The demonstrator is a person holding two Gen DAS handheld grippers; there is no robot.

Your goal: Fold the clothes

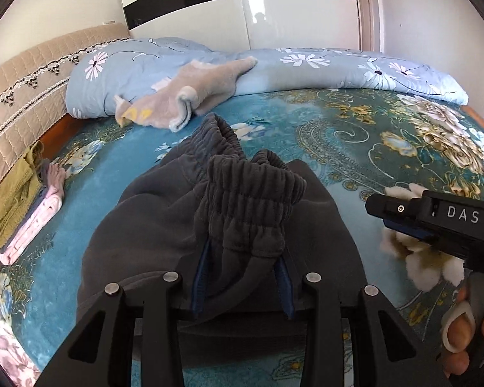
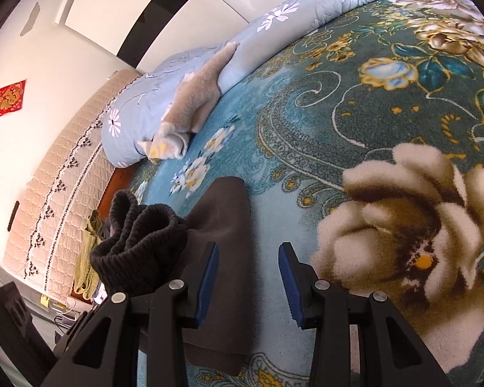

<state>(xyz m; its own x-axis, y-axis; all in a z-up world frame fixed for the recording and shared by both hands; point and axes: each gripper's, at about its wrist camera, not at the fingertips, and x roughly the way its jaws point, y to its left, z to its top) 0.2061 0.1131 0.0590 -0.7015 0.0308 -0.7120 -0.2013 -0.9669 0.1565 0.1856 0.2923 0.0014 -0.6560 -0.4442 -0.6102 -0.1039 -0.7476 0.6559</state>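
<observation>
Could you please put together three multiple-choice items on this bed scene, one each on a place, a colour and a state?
1. Where does the folded stack of clothes lie?
A. at the bed's edge by the padded headboard
B. on the light blue quilt
C. under the dark grey trousers

2. What colour is the garment on top of that stack?
A. red
B. olive green
C. white

3. What is the state of the left tool?
A. open and empty
B. shut on the trousers' gathered cuffs
C. shut on the beige fleece garment

Answers: 1 A, the folded stack sits beside the headboard. 2 B, its top piece is olive green over pink. 3 B, the left tool has the dark grey trousers bunched between its blue pads, while the beige fleece garment lies far off on the quilt.
</observation>
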